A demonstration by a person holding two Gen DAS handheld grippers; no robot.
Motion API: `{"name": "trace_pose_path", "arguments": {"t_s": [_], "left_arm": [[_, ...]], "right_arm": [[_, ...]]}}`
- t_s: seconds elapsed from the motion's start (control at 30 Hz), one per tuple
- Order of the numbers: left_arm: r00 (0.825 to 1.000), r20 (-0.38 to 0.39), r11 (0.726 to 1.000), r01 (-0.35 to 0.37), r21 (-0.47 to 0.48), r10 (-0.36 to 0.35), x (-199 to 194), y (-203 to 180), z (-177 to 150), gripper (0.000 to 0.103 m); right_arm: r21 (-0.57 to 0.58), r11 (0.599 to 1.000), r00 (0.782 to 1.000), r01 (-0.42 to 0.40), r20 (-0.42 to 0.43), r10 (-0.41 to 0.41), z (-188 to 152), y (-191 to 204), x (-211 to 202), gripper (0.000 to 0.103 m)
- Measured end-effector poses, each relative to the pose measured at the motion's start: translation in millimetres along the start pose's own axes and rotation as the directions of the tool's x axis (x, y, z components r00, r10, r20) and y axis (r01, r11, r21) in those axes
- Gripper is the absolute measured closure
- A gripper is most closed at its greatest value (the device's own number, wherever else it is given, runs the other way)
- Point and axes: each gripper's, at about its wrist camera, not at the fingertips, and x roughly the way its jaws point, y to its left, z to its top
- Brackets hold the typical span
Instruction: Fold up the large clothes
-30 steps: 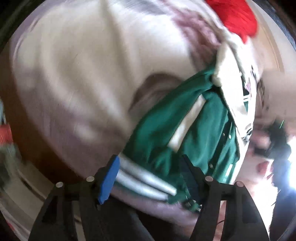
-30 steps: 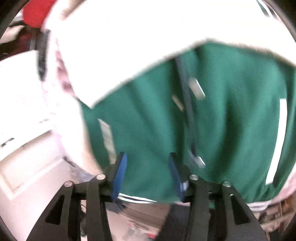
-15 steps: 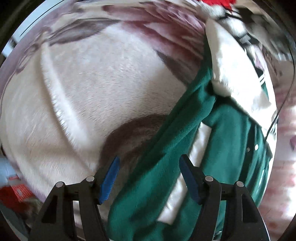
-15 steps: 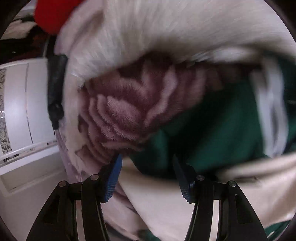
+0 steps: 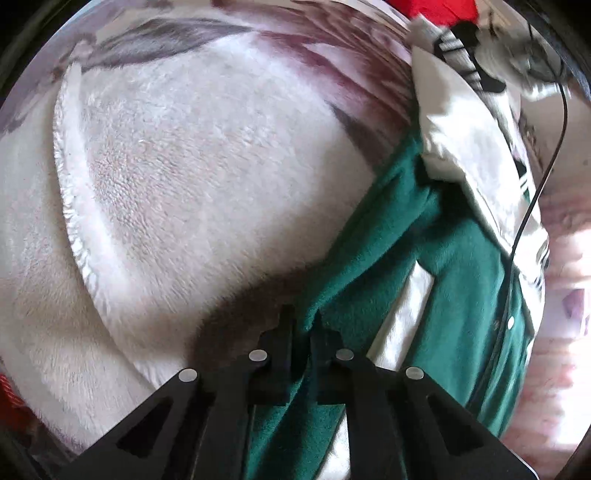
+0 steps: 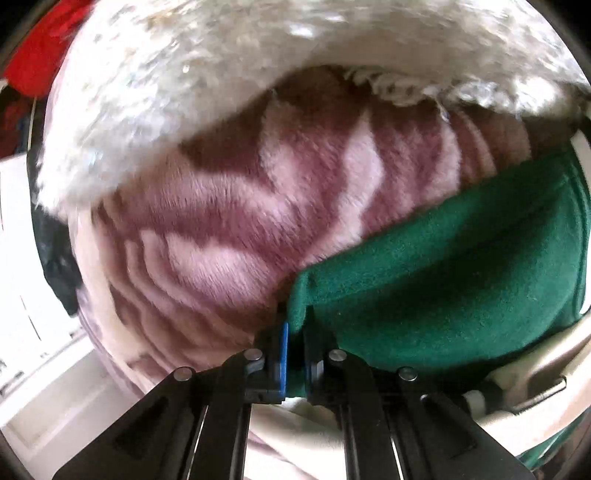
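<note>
While the jacket (image 5: 373, 258) lies on the blanket (image 5: 192, 177), my left claw (image 5: 303, 328) and right claw (image 6: 295, 328) each pinch its green edge.

Black left tool (image 5: 303, 325), right tool (image 6: 295, 325): silver screws, blue pads.

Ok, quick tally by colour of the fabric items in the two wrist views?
Green: 1, the green jacket with cream sleeves, pinched by both grippers
Pink and cream: 1, the plush blanket beneath it
Red: 1, a red cloth at the far edge
Total: 3
</note>
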Motion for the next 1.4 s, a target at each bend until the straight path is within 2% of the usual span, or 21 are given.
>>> {"name": "trace_pose_path", "arguments": {"t_s": [0.1, 0.2, 0.23, 0.33, 0.37, 0.4, 0.43, 0.47, 0.5, 0.57, 0.67, 0.73, 0.77, 0.83, 0.9, 0.93, 1.0, 1.13, 1.2, 1.27, 1.4], "left_arm": [[1.0, -0.011, 0.999, 0.029, -0.035, -0.029, 7, 11, 8, 0.097], [0.997, -0.042, 0.998, 0.059, -0.027, -0.06, 10, 13, 12, 0.097], [0.996, -0.06, 0.997, 0.071, -0.026, -0.072, 7, 14, 14, 0.093], [0.979, -0.124, 0.984, 0.148, -0.097, -0.159, -13, 25, 18, 0.089], [0.981, -0.124, 0.986, 0.137, -0.1, -0.149, -22, 26, 17, 0.085], [0.982, -0.112, 0.986, 0.14, -0.092, -0.15, -35, 26, 15, 0.078], [0.981, -0.098, 0.983, 0.162, -0.086, -0.17, -48, 26, 12, 0.064], [0.981, -0.087, 0.982, 0.163, -0.092, -0.171, -55, 27, 10, 0.053], [0.984, -0.07, 0.981, 0.158, -0.11, -0.166, -66, 29, 7, 0.037], [0.982, -0.037, 0.971, 0.179, -0.16, -0.188, -83, 33, -1, 0.036], [0.987, -0.02, 0.966, 0.151, -0.209, -0.159, -97, 37, -14, 0.036], [0.994, -0.017, 0.972, 0.103, -0.209, -0.108, -103, 32, -22, 0.036], [0.997, -0.013, 0.974, 0.074, -0.214, -0.079, -104, 30, -30, 0.036], [0.998, -0.013, 0.967, 0.052, -0.25, -0.057, -104, 25, -51, 0.036], [0.998, -0.035, 0.961, 0.036, -0.273, -0.048, -96, 18, -70, 0.036], [0.999, -0.041, 0.961, 0.023, -0.277, -0.035, -94, 14, -81, 0.036], [0.999, -0.051, 0.962, -0.001, -0.274, -0.014, -94, 5, -98, 0.036], [0.998, -0.045, 0.957, -0.047, -0.286, 0.036, -93, -13, -134, 0.036], [0.997, -0.04, 0.95, -0.079, -0.302, 0.07, -93, -22, -151, 0.036], [0.996, -0.024, 0.944, -0.086, -0.318, 0.083, -98, -27, -166, 0.036], [0.994, -0.008, 0.931, -0.107, -0.348, 0.111, -93, -36, -188, 0.036]], "right_arm": [[0.013, 1.0, 1.0, 0.01, 0.02, -0.01, 3, 2, 5, 0.096], [0.08, 0.996, 0.999, -0.035, 0.022, 0.034, 11, -10, 8, 0.096], [0.115, 0.991, 0.998, -0.064, 0.019, 0.062, 11, -17, 9, 0.094], [0.119, 0.982, 0.988, -0.147, -0.026, 0.151, 9, -26, -5, 0.082], [0.1, 0.979, 0.982, -0.178, -0.039, 0.183, 3, -32, -9, 0.063], [0.078, 0.975, 0.977, -0.206, -0.048, 0.21, -2, -36, -19, 0.049], [0.044, 0.971, 0.97, -0.236, -0.048, 0.238, -9, -40, -32, 0.047], [-0.001, 0.964, 0.964, -0.264, -0.042, 0.264, -18, -44, -48, 0.045], [-0.055, 0.962, 0.964, -0.266, -0.035, 0.265, -32, -51, -66, 0.038], [-0.133, 0.954, 0.962, -0.269, -0.001, 0.271, -64, -72, -97, 0.036], [-0.233, 0.946, 0.972, -0.224, 0.024, 0.235, -118, -116, -132, 0.036], [-0.277, 0.942, 0.979, -0.188, 0.019, 0.201, -160, -153, -140, 0.035], [-0.279, 0.95, 0.989, -0.139, 0.011, 0.147, -187, -181, -137, 0.035], [-0.243, 0.966, 0.996, -0.092, -0.016, 0.091, -231, -228, -121, 0.035], [-0.155, 0.984, 0.99, -0.089, -0.119, 0.071, -280, -280, -87, 0.035], [-0.104, 0.987, 0.975, -0.123, -0.199, 0.1, -310, -305, -62, 0.035], [-0.048, 0.988, 0.954, -0.147, -0.272, 0.129, -351, -335, -28, 0.035], [0.026, 0.971, 0.915, -0.237, -0.329, 0.232, -405, -365, 31, 0.038], [0.076, 0.961, 0.911, -0.264, -0.306, 0.275, -417, -372, 45, 0.093], [0.142, 0.955, 0.925, -0.259, -0.25, 0.288, -428, -390, 37, 0.093], [0.006, 0.973, 0.955, -0.231, -0.19, 0.228, -430, -401, 3, 0.093]]}}
